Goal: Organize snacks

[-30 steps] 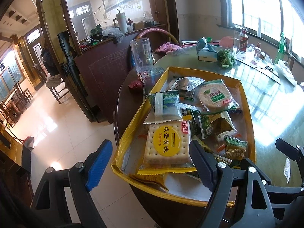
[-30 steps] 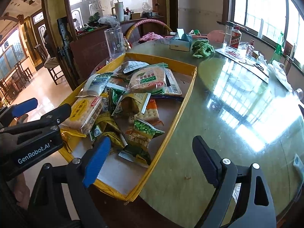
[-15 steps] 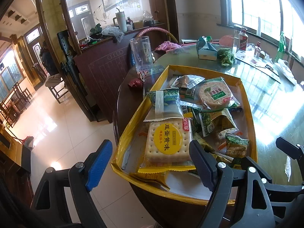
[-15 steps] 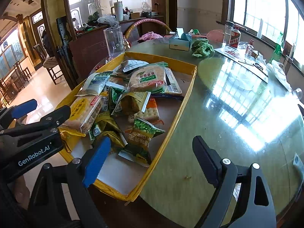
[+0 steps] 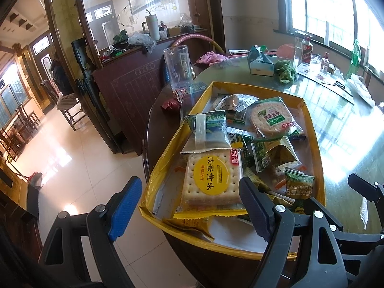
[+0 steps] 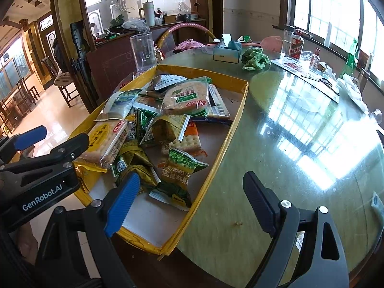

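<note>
Snack packets lie heaped in a tray at the surface's near edge; a tissue box sits behind.

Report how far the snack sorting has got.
Done: nothing visibly. The packets, among them the square cracker pack and the round cracker pack, lie jumbled in the yellow tray.
In hand: nothing. The left gripper and right gripper are both open and empty, held at the tray's near end.
Left: all the sorting.
</note>
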{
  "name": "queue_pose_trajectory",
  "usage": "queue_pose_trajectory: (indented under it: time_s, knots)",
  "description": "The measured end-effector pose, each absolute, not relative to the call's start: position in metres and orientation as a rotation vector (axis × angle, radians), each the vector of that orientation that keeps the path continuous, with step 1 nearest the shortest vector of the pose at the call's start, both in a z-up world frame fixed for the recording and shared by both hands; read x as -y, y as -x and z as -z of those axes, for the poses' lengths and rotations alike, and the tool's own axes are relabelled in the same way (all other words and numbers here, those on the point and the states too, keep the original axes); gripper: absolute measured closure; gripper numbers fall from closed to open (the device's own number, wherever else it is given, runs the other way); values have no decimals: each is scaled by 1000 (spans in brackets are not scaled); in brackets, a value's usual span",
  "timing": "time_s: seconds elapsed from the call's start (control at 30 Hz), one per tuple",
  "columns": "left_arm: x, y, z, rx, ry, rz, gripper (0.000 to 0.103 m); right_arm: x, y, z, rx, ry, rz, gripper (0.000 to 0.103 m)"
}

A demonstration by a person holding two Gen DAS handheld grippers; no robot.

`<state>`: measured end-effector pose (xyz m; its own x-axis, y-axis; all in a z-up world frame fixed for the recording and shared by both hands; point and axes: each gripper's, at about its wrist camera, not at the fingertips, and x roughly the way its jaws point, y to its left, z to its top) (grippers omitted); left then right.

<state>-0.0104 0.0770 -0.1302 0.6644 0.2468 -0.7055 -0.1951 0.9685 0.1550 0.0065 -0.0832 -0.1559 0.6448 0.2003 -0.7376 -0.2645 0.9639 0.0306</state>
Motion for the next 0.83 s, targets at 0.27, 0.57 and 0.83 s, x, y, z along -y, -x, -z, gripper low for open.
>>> queue_pose_trajectory:
  time_s: [0.27,0.57,0.83]
  knots:
    - [-76,10,131,-810,-69,-247,20,84,-7,157,-830,83,-262,15]
    - [-78,8,135,-816,-67,-239,20,83,-8,159,-834,79,-242,15]
    - [-81,7,134,-791,-61,-221,20,83,-9,158,-830,72,-227,15]
